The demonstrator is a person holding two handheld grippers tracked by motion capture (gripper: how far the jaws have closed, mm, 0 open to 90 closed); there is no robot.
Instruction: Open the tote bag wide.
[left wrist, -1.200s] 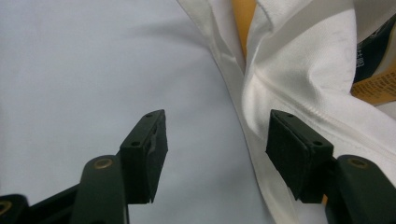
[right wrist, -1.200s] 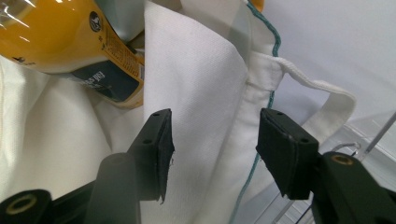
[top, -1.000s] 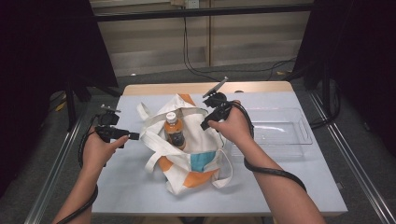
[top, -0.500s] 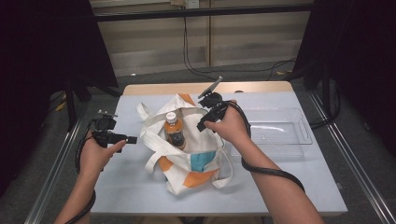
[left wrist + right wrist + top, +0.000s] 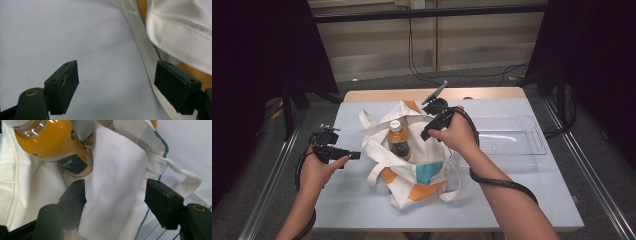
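A white tote bag (image 5: 412, 175) with orange and teal patches lies open on the pale table. A bottle of orange drink (image 5: 398, 140) stands inside it, and it is close up in the right gripper view (image 5: 50, 142). My left gripper (image 5: 354, 155) is just left of the bag. Its jaws have just been opening and now stand wide (image 5: 116, 80) over bare table. A white strap (image 5: 142, 50) runs past the right jaw. My right gripper (image 5: 427, 134) hangs over the bag's right rim. Its jaws have also just been opening (image 5: 115, 197). Loose bag cloth (image 5: 117, 170) lies between them, unpressed.
A clear plastic tray (image 5: 512, 140) sits on the table to the right of the bag, beside my right forearm. The table (image 5: 522, 200) has metal rails along both sides. Cables trail from both grippers. Dark stands and cables sit on the floor beyond the far edge.
The left gripper's tip touched the bag's left edge a second ago and now stands just clear of it. Both hands otherwise keep their places.
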